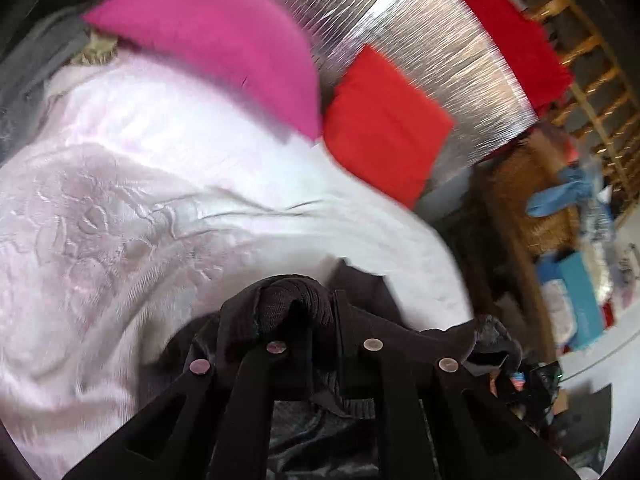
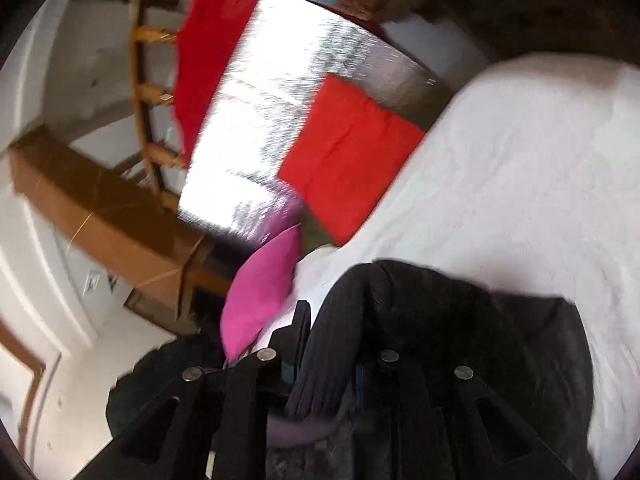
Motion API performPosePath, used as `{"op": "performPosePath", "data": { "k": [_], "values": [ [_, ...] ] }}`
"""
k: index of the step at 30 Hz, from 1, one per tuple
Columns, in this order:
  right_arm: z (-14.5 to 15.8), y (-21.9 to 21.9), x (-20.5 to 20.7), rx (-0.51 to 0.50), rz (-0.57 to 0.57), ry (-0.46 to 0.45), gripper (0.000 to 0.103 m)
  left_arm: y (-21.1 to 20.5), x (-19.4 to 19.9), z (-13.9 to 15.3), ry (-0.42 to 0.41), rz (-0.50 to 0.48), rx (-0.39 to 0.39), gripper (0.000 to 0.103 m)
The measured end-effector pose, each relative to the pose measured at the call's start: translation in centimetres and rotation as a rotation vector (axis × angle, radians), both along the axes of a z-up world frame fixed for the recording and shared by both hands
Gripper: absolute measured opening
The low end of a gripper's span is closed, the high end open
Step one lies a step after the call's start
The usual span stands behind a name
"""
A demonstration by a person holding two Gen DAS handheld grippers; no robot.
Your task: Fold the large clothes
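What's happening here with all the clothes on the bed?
A person is folding a dark ribbed garment over a bed with a pale pink cover, using a hand-held claw in each hand. The left claw is shut on a bunched bit of the fabric, and the right claw is shut on another part. A pink pillow and a red pillow lie at the far end. The views are blurred, so the fold's progress is unclear.

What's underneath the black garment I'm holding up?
Under the black garment lies the pale pink bedspread. Whatever sits directly beneath the bunched fabric is covered and cannot be seen.
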State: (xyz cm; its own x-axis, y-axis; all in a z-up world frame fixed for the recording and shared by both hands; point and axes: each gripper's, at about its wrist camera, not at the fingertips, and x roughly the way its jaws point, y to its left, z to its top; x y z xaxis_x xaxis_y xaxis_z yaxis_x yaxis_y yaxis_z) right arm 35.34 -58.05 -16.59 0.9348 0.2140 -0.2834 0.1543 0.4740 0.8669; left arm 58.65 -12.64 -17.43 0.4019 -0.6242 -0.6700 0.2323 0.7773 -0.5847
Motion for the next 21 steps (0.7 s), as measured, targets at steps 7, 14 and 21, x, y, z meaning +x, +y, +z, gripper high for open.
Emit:
{"op": "performPosePath", "data": {
  "k": [7, 14, 21],
  "values": [
    [-5.6, -3.3, 3.8, 0.061, -0.06, 0.049, 0.019, -0.7, 3.1, -4.5, 0.062, -0.002, -0.007, 0.01],
    [-7.4, -5.1, 5.2, 0.164, -0.076, 0.059, 0.026, 0.4, 4.6, -7.3, 0.208, 0.051, -0.084, 0.016],
    [-4.1, -6.2, -1.0, 0.104, -0.166, -0.001, 0.095, 5.8, -2.6, -1.4, -0.02, 0.241, -0.172, 0.089]
  ]
}}
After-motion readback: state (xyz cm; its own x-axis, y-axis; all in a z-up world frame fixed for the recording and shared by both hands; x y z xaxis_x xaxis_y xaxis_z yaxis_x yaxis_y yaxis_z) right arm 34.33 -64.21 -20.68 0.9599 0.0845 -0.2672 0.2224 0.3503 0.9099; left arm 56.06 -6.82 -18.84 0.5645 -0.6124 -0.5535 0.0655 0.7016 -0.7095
